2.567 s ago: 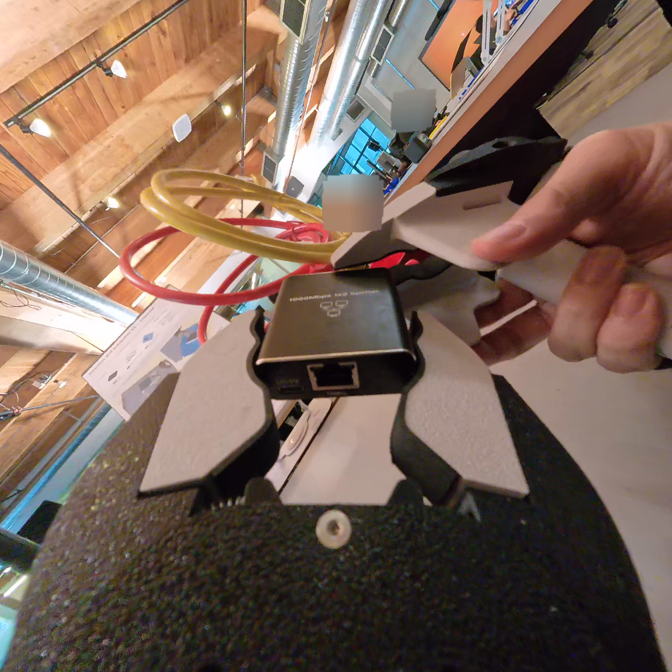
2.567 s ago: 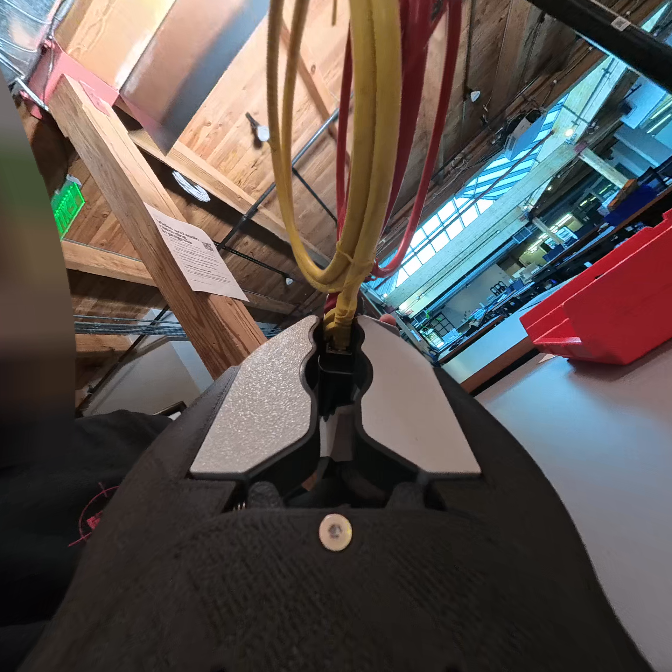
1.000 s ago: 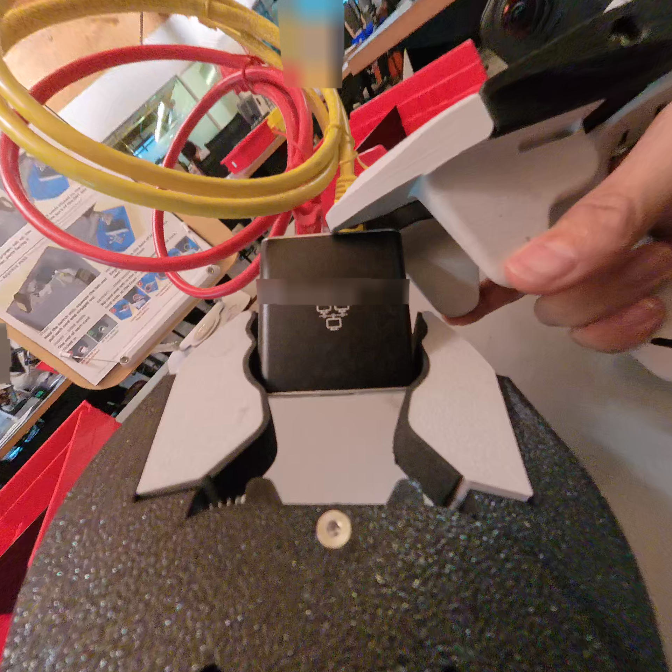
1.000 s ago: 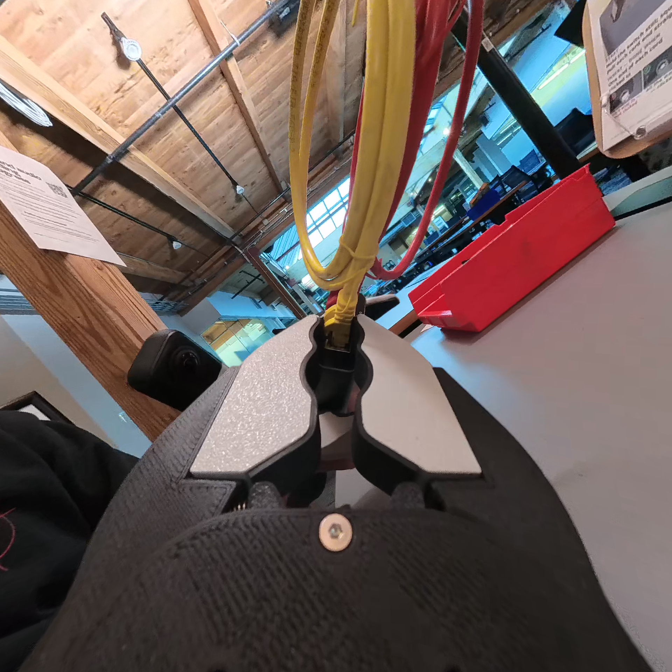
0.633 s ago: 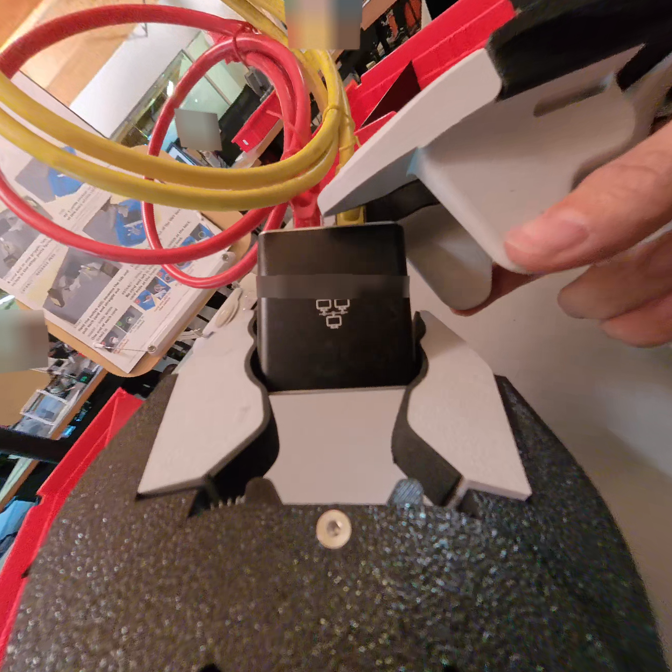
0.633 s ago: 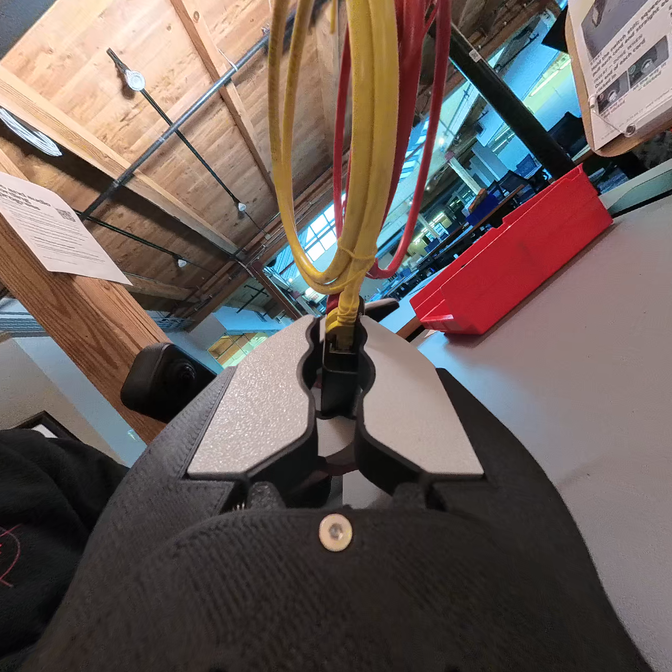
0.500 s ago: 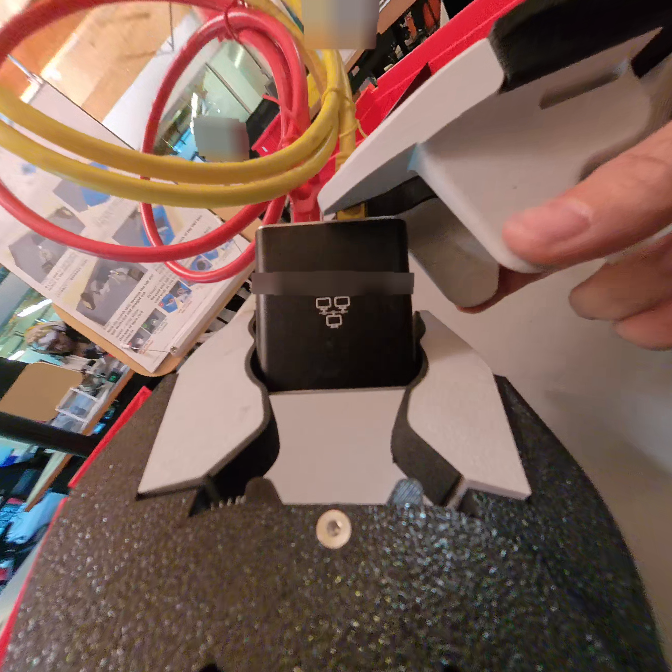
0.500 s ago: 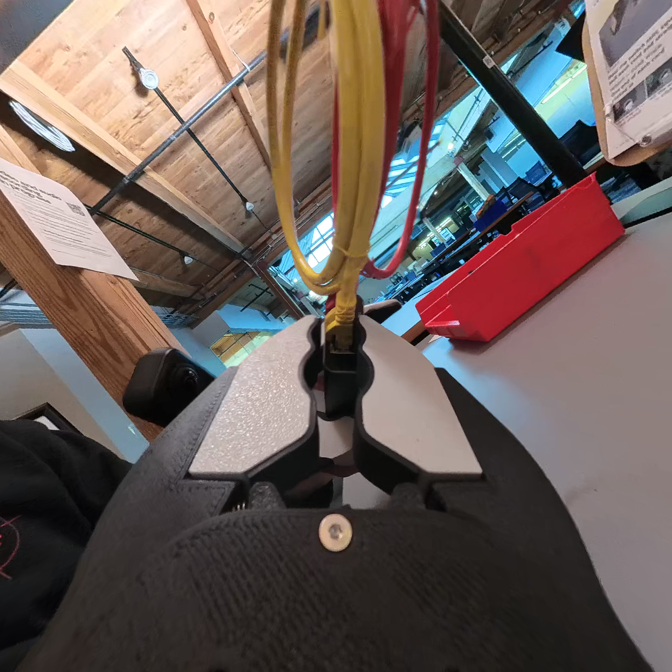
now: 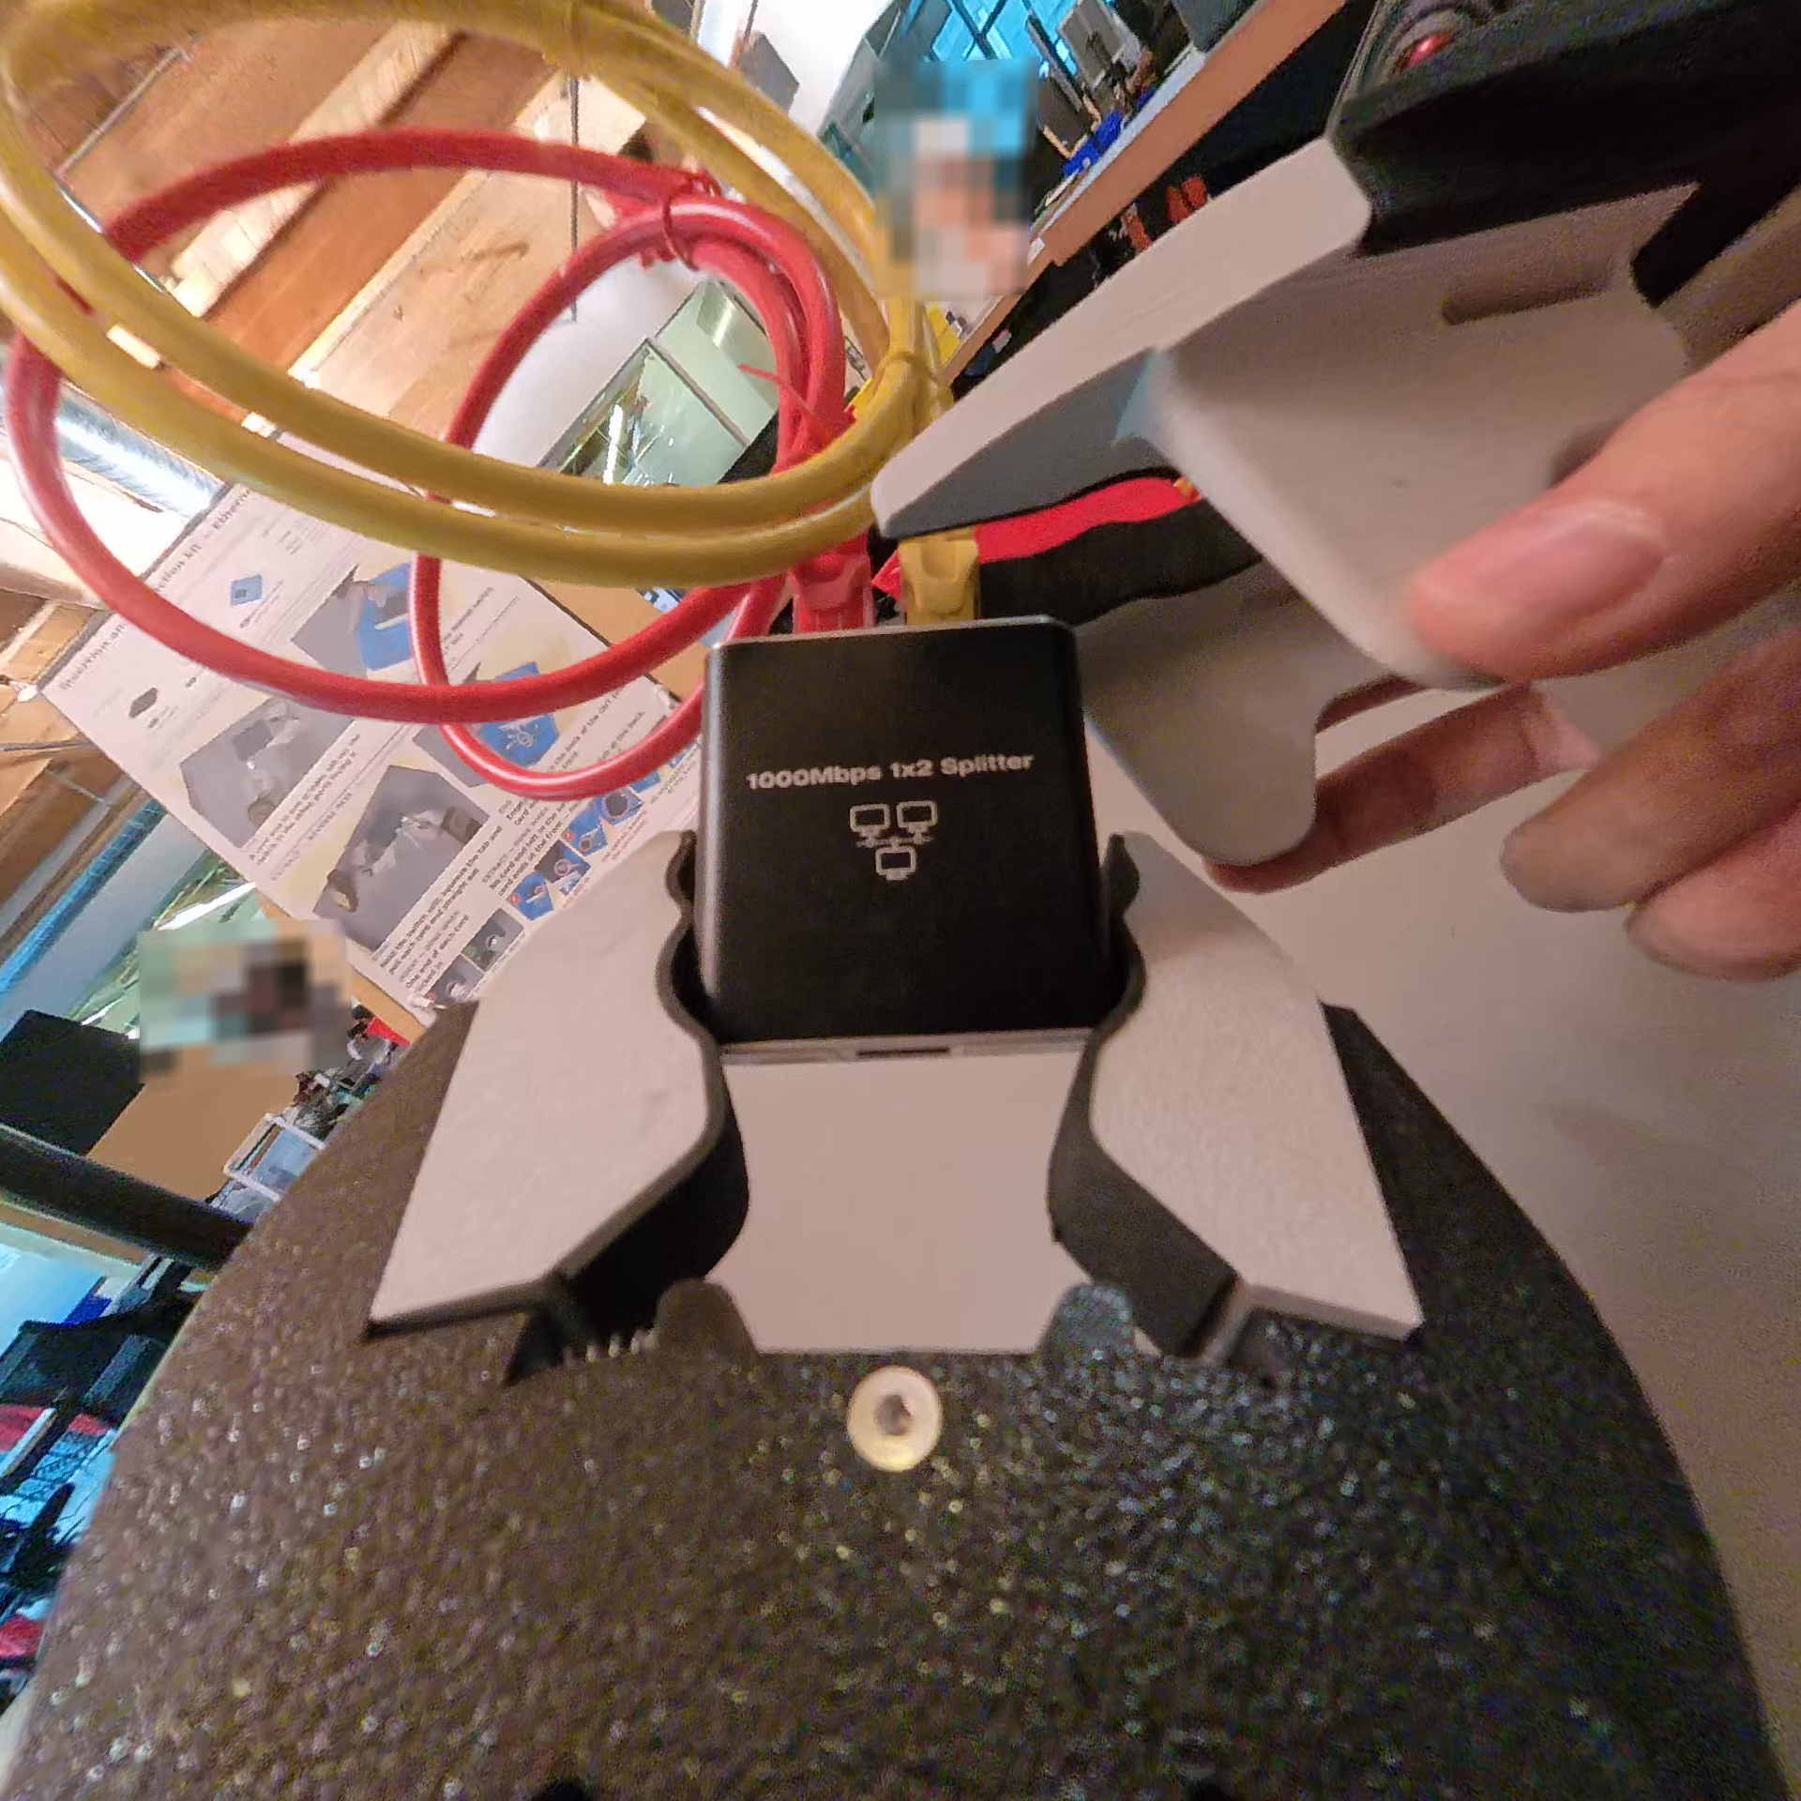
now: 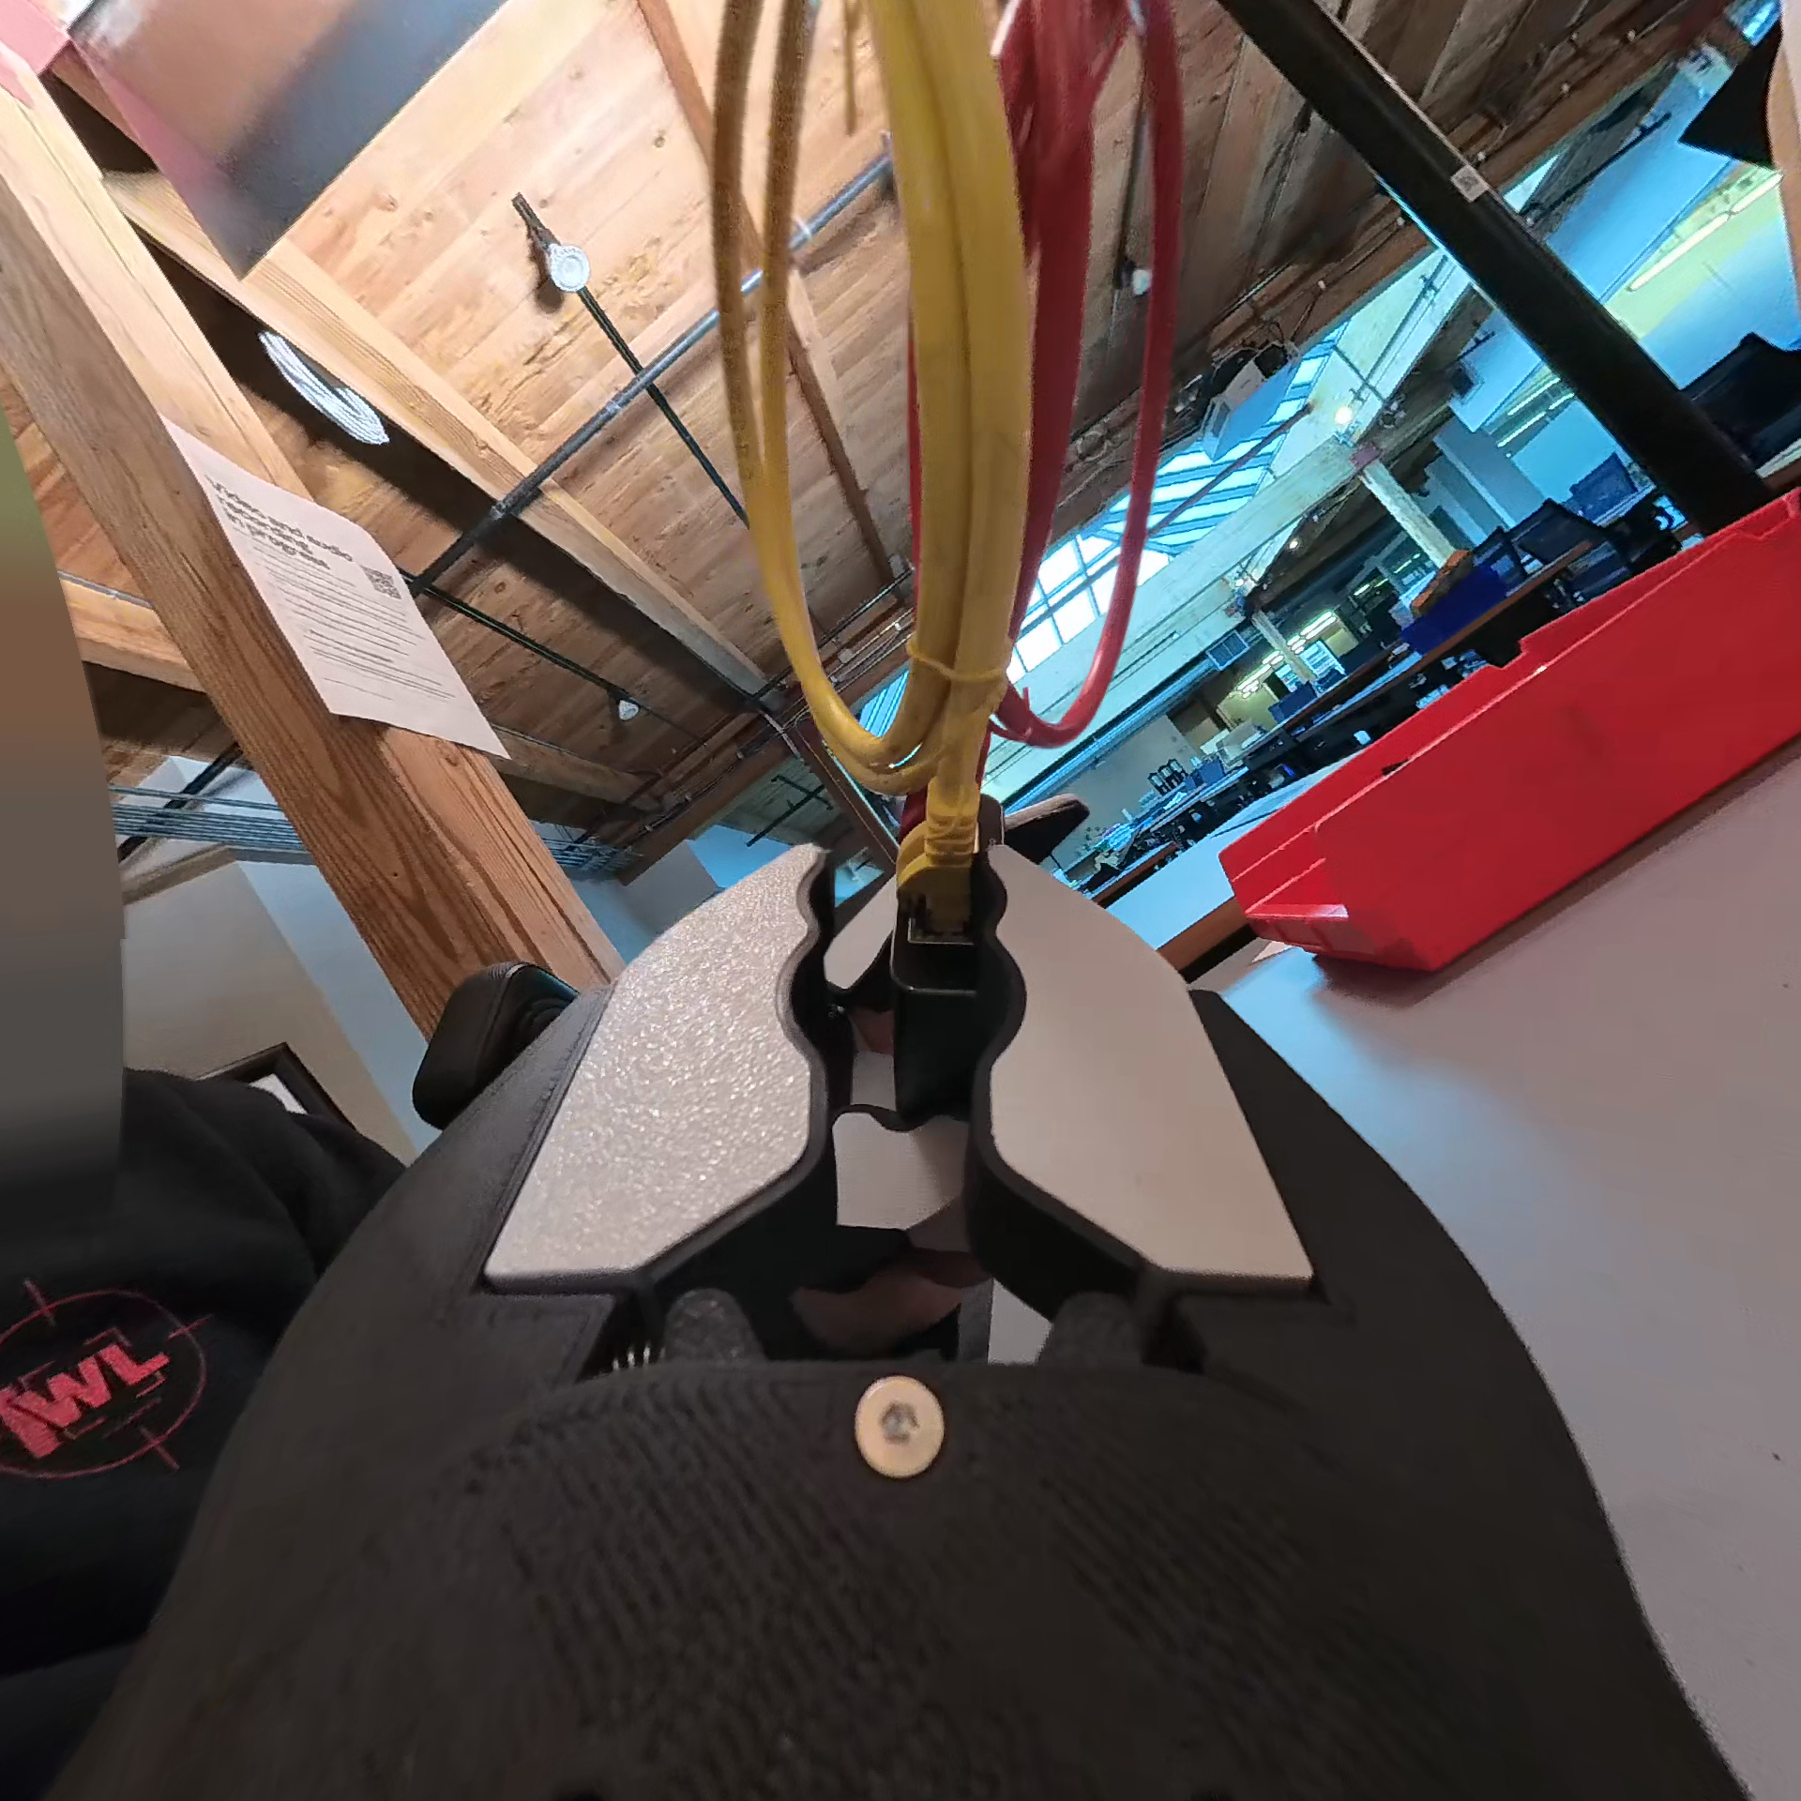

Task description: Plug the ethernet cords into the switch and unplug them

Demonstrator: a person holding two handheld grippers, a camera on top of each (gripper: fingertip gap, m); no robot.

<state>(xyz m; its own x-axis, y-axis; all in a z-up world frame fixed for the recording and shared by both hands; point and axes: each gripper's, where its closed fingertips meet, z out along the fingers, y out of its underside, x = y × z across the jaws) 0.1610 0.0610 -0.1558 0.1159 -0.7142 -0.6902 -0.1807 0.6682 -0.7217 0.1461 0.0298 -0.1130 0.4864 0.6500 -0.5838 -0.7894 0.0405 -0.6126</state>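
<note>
Left gripper (image 9: 897, 975) clamps switch (image 9: 901, 828), held off table. Yellow cord (image 10: 940, 858) and red cord (image 9: 828, 585) seated at switch's far end. Right gripper (image 10: 901, 984) narrowly parted around yellow plug, grip unclear. Risk: loose grip slips off plug; skewed pull strains latch.

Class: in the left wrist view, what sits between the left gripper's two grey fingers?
The black switch sits between the left gripper's fingers, clamped at its sides, as the left wrist view shows. The red cord and yellow cord are plugged into its far end.
</note>
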